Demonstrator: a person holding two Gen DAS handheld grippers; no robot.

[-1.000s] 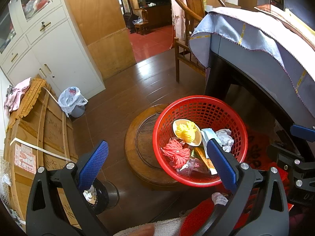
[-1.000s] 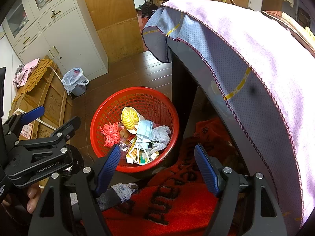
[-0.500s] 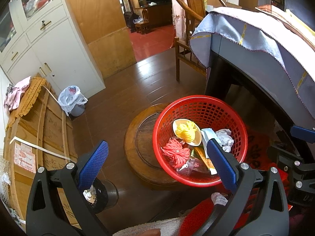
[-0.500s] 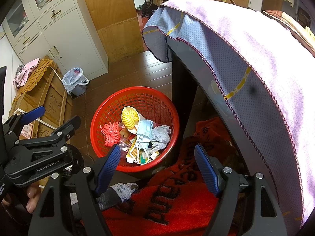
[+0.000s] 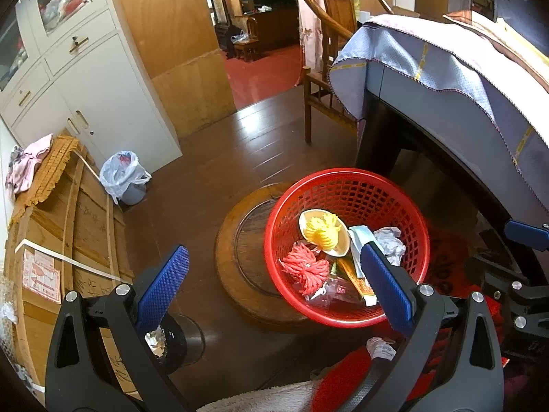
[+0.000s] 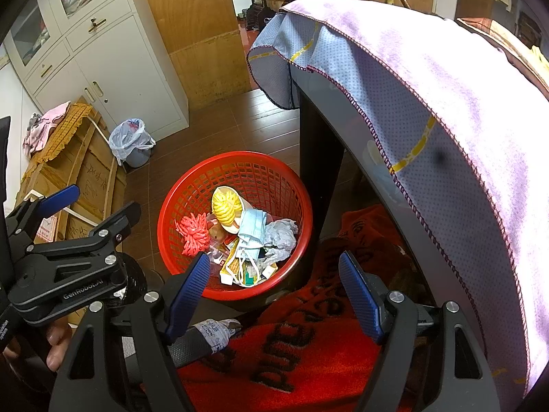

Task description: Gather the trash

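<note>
A red mesh basket (image 5: 343,172) (image 6: 240,156) stands on the floor beside a table leg. It holds a yellow yarn ball (image 5: 322,232) (image 6: 224,206) in a pale bowl, a red yarn bundle (image 5: 305,267) (image 6: 194,231), a blue face mask (image 6: 252,225), crumpled paper (image 6: 281,235) and small wrappers. My left gripper (image 5: 273,249) hovers open above the basket's left edge with nothing between its fingers. My right gripper (image 6: 274,256) is open over the basket's near rim, also empty. A printed paper scrap (image 6: 212,331) (image 5: 379,346) lies by the red mat.
A table draped in a blue-lilac cloth (image 6: 429,110) looms at the right. A round wooden stand (image 5: 240,257) sits left of the basket. A wooden crate (image 5: 51,226), a bagged small bin (image 5: 125,178), a white cabinet (image 5: 89,79) and a red lettered mat (image 6: 308,353) surround the spot.
</note>
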